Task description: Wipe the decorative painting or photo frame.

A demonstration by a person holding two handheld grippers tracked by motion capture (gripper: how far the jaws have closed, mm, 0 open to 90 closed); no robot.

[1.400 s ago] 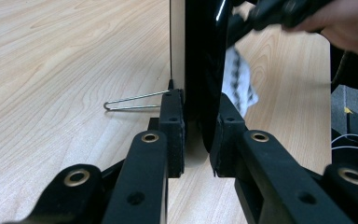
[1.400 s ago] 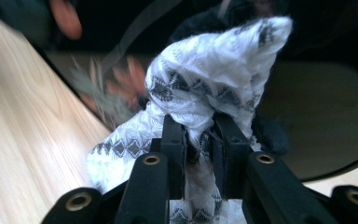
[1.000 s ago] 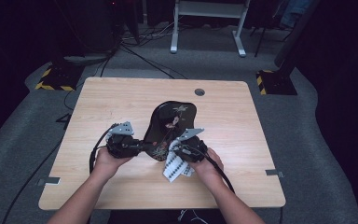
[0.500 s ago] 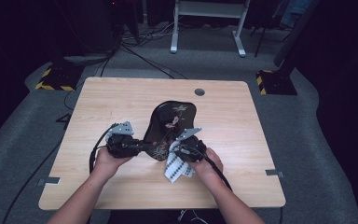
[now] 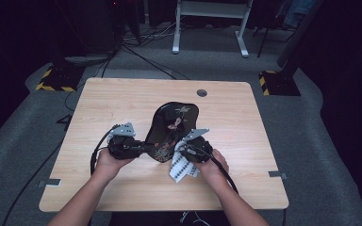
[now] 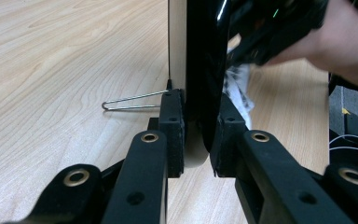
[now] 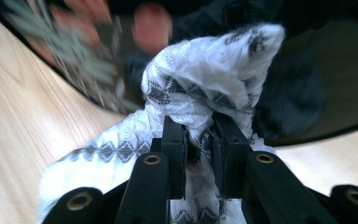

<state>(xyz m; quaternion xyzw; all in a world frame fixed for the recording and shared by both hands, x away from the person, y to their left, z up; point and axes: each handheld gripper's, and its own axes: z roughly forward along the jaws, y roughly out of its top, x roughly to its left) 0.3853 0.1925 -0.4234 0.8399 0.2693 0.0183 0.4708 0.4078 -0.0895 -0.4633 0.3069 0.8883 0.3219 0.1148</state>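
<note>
One wire clip (image 6: 133,101) beside L claw (image 6: 198,140).

table: light wood (image 5: 264,141) | on it: black tray (image 5: 179,117); patterned cloth (image 5: 181,168); wire clip (image 6: 130,100)

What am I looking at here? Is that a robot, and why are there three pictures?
No robot: a person holds a hand-worked clamp tool in each hand at a wooden table. One camera looks down from above; the other two ride on the tools and look along their black jaws. The left gripper is shut on the edge of a glossy black tray painted with flowers, seen edge-on in the left gripper view. The right gripper is shut on a white patterned cloth, bunched against the tray. A bent wire clip lies on the table beside it.
</note>
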